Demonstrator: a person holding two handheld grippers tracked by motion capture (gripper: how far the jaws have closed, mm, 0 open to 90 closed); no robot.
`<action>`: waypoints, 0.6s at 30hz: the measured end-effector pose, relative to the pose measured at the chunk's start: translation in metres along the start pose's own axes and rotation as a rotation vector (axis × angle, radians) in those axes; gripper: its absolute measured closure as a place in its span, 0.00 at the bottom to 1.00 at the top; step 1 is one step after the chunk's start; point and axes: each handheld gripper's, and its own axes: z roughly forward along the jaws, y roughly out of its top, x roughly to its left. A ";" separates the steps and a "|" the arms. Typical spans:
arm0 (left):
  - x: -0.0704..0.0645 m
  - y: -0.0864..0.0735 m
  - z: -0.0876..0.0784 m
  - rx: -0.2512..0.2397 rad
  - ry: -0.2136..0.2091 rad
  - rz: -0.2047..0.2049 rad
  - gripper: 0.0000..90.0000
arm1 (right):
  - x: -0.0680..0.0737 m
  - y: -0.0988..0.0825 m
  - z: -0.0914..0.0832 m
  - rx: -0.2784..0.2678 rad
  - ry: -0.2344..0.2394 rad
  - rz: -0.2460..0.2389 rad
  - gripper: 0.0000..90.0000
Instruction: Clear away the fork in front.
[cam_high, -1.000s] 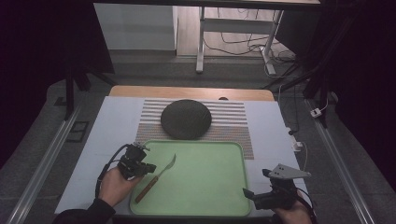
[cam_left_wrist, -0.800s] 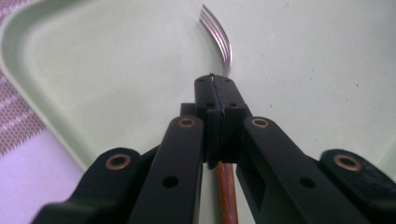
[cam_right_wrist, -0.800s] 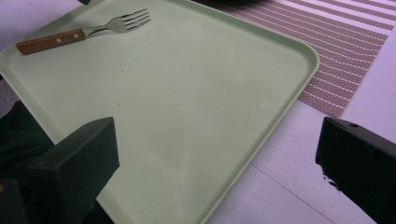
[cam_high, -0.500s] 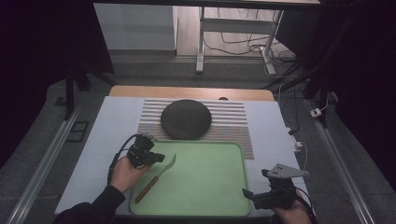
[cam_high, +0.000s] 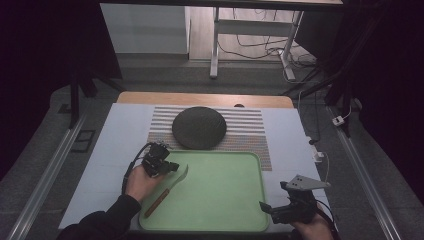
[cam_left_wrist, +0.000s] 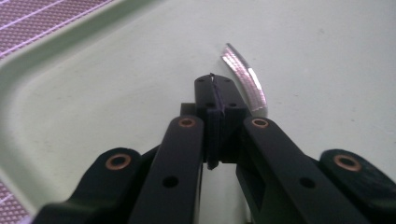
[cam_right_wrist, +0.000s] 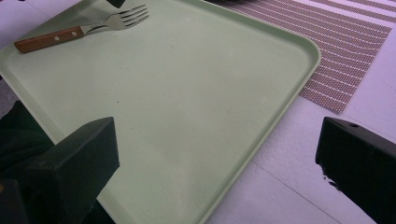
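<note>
Where fork (cam_high: 166, 190) lies, left gripper (cam_high: 172, 166) low, pinched.

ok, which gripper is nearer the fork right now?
Left. The left gripper is right over the fork at the tray's left side, jaws closed by its metal end. The right gripper sits at the tray's near right corner, jaws open.

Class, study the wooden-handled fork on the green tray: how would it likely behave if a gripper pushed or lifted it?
The fork looks rigid, so it probably won't bend. Lying flat on the smooth tray, it would likely slide, not roll. Its thin metal tines may slip.
</note>
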 end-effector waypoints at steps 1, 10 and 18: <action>-0.004 0.001 0.000 -0.003 -0.014 0.006 0.98 | 0.000 0.000 0.000 0.001 0.000 0.000 0.00; -0.041 0.007 0.011 0.026 -0.032 0.108 0.98 | 0.000 0.000 0.000 0.002 -0.001 0.000 0.00; -0.049 0.006 0.017 0.037 -0.101 0.142 0.98 | 0.000 0.000 0.000 0.004 0.002 0.001 0.00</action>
